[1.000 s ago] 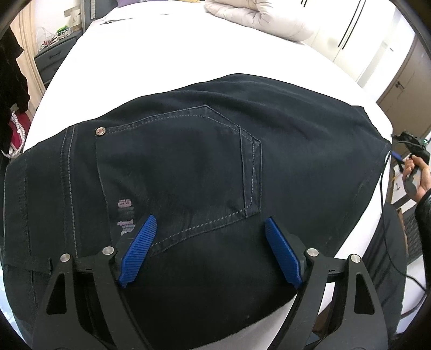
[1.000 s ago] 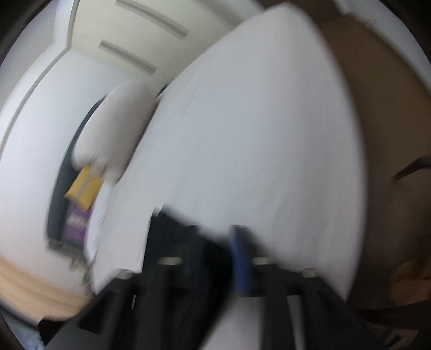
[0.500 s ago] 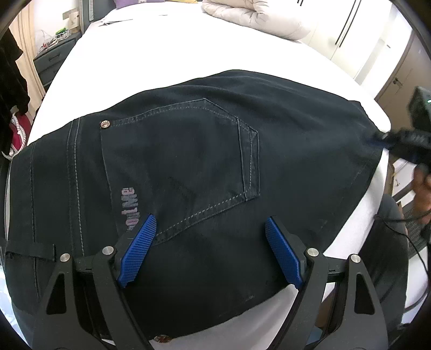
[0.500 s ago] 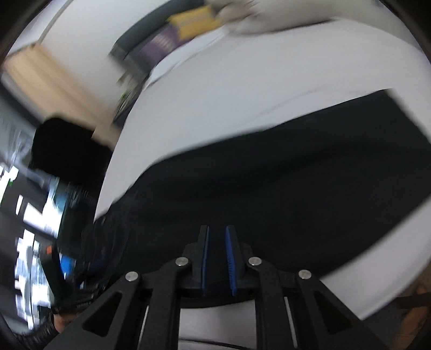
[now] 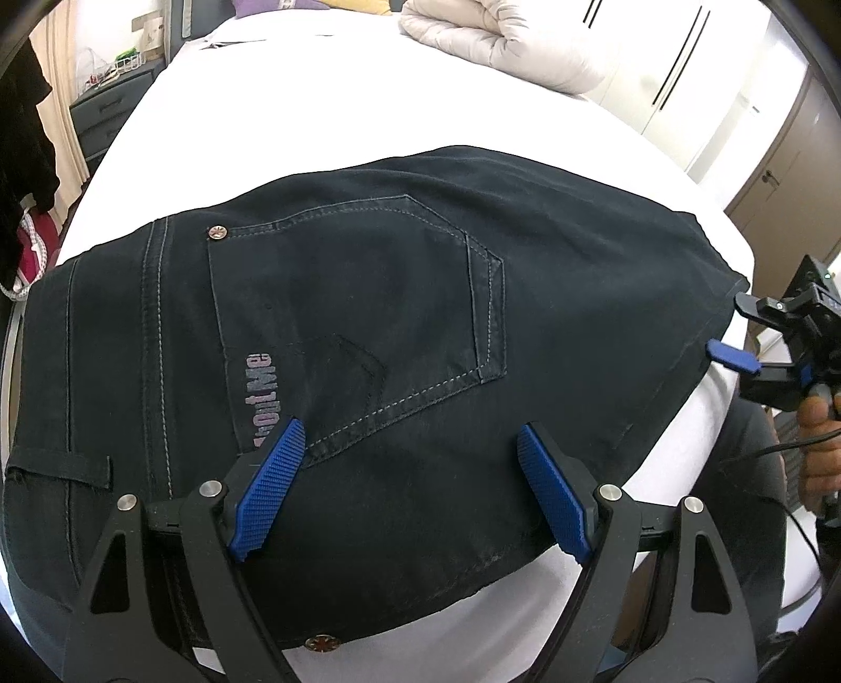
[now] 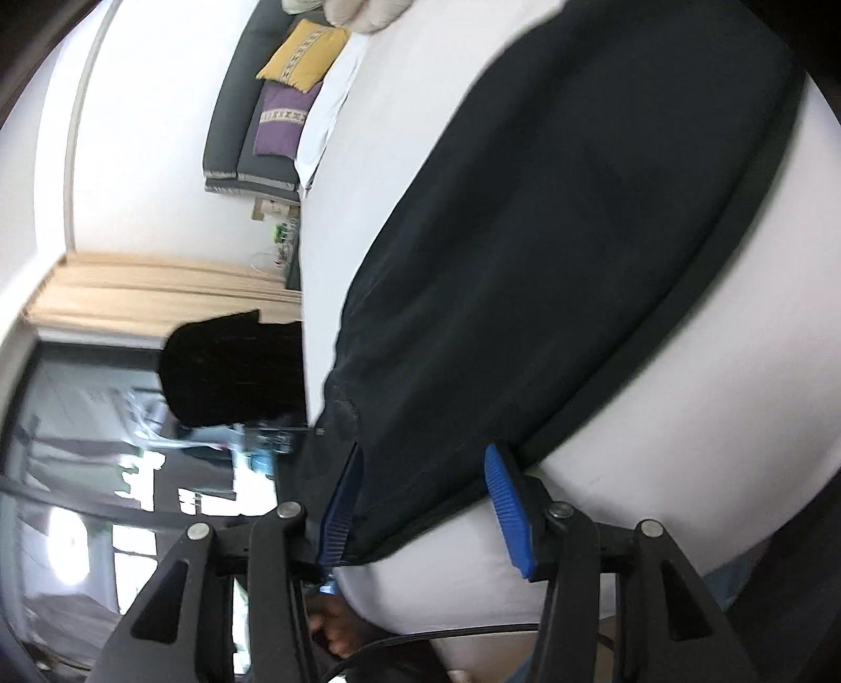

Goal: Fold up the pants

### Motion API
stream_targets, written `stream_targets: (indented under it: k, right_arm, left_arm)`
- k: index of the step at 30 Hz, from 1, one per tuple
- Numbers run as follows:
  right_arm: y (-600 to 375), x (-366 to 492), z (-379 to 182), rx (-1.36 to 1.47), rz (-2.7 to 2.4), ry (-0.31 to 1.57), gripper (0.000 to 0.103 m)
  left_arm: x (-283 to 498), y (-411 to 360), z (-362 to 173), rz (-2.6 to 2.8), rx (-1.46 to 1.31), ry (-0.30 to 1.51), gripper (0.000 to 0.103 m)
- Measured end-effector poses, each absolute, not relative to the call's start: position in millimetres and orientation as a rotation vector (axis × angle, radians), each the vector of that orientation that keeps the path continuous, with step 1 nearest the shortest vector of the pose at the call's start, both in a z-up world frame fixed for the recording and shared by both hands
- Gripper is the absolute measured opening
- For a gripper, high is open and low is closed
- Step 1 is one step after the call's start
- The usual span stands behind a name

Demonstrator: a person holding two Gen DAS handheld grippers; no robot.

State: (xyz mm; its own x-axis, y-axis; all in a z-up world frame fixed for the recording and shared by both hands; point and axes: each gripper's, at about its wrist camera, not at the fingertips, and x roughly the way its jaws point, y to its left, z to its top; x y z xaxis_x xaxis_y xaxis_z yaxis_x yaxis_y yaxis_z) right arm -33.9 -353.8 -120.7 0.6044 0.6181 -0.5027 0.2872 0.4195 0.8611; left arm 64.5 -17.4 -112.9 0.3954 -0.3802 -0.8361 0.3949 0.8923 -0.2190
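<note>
Dark navy pants [image 5: 368,315] lie folded on the white bed [image 5: 315,105], back pocket up. My left gripper [image 5: 412,473] hovers over the near part of the pants below the pocket, open wide, with nothing pinched between its blue pads. In the left wrist view my right gripper [image 5: 736,333] sits at the pants' right edge, held by a person's hand [image 5: 817,446]. The right wrist view is rolled sideways: the right gripper [image 6: 423,488] has its jaws opening, and the pants' [image 6: 552,236] end edge lies between the pads without being pressed.
A folded cream duvet [image 5: 504,47] lies at the bed's far end. Yellow [image 6: 302,52] and purple [image 6: 281,123] pillows lean on a grey headboard. A dresser [image 5: 105,110] and a hanging dark garment [image 5: 21,157] stand left of the bed, wardrobe doors [image 5: 683,79] at the right.
The right gripper swung round and rolled from facing the bare bed to the pants' end edge, shut briefly, then spread around the edge. The left gripper drifted slightly over the pants, still open.
</note>
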Motion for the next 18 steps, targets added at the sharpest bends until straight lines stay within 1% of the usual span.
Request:
stream_targets:
  k: [3,18]
  right_arm:
    - [-346.5,-34.7,-129.4,1.158,0.242,0.992,0.053]
    - [-341.7,-33.7,-147.2,1.293,0.24,1.044,0.052]
  left_arm:
    - [64.3,-15.1,-111.7,-0.489,0.01,1.056,0.083]
    - [66.7,-13.9,-109.1,-0.485,-0.001,1.058,0.083]
